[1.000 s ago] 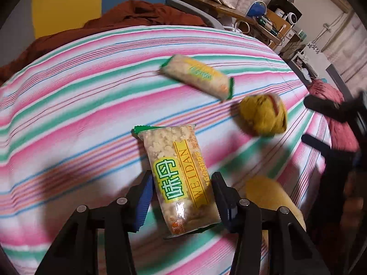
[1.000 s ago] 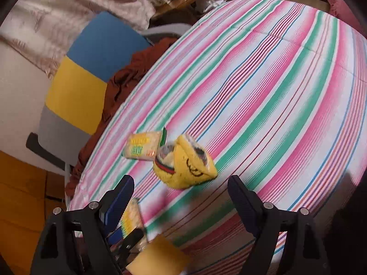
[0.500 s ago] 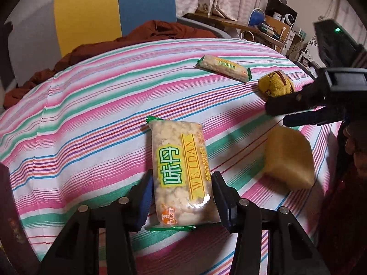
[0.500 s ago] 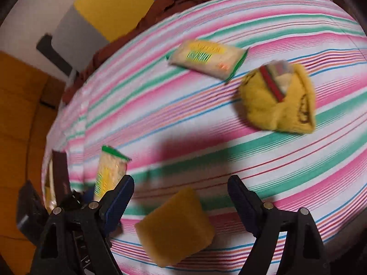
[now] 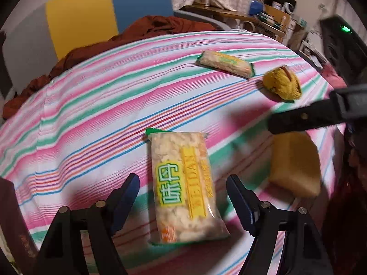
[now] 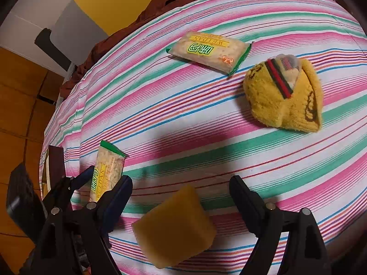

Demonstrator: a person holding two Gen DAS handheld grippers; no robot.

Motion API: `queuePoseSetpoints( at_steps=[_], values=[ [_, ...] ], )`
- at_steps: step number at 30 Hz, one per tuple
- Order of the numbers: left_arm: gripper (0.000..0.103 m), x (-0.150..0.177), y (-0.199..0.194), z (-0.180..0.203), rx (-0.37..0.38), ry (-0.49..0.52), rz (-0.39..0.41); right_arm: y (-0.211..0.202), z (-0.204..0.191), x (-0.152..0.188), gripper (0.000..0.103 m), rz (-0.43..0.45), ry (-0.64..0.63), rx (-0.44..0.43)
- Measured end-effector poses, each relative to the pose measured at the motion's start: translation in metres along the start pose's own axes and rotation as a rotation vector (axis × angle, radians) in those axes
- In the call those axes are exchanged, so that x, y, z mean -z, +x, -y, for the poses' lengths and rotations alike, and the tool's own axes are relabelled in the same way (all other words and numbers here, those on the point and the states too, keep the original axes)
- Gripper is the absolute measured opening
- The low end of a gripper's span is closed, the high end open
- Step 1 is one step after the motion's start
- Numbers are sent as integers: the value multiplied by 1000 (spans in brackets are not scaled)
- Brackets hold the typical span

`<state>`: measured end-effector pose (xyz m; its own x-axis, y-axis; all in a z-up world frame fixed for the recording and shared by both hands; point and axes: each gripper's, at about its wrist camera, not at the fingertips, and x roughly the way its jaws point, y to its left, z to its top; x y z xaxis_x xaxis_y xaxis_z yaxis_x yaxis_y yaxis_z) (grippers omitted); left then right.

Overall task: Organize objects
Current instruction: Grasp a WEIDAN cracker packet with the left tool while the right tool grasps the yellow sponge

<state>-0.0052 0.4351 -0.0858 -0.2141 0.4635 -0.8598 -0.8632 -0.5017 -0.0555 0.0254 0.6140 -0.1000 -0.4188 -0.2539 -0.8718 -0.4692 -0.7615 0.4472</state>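
While flat, snack packet [image 5: 183, 185] points away lengthwise.

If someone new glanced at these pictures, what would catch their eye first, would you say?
Probably the bright striped cloth covering the table. Next, the near snack packet lying between the left tool's opening jaws, untouched by the pads. The yellow sponge sits between the right tool's open jaws.

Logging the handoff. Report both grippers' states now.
Left gripper: jaws opening, snack packet between them, released.
Right gripper: open, above yellow sponge, holding nothing.
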Motion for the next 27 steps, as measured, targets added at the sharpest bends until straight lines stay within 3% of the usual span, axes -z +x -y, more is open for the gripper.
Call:
queuePoseSetpoints(
  at_steps=[4, 7, 9, 11, 14, 18, 20, 21, 22, 25, 27],
  values=[
    [76, 2, 1, -3, -7, -30, 19, 5, -5, 0, 89, -15, -18, 9],
    [68, 5, -1, -4, -30, -19, 37, 7, -11, 3, 90, -36, -46, -1],
    [52, 8, -4, -9, -38, -36, 52, 6, -15, 6, 90, -54, -72, 5],
    [47, 9, -6, -17, -32, -60, 60, 2, -22, 10, 89, -67, -112, 17],
    [47, 12, -8, -17, -36, -48, 64, -3, -44, 19, 90, -79, -232, 108],
    [46, 17, -12, -15, -48, -56, 70, 18, -60, 35, 89, -168, -331, 258],
    [46, 21, -15, -15, -51, -51, 71, 24, -63, 38, 81, -186, -344, 301],
    [46, 23, -17, -15, -53, -55, 71, 23, -64, 37, 71, -171, -345, 323],
    [46, 26, -20, -15, -55, -59, 71, 20, -64, 35, 67, -154, -338, 325],
    [46, 35, -26, -15, -54, -62, 80, 17, -59, 31, 66, -112, -265, 224],
    [46, 40, -30, -14, -62, -56, 85, 22, -60, 32, 66, -78, -250, 242]
  ],
)
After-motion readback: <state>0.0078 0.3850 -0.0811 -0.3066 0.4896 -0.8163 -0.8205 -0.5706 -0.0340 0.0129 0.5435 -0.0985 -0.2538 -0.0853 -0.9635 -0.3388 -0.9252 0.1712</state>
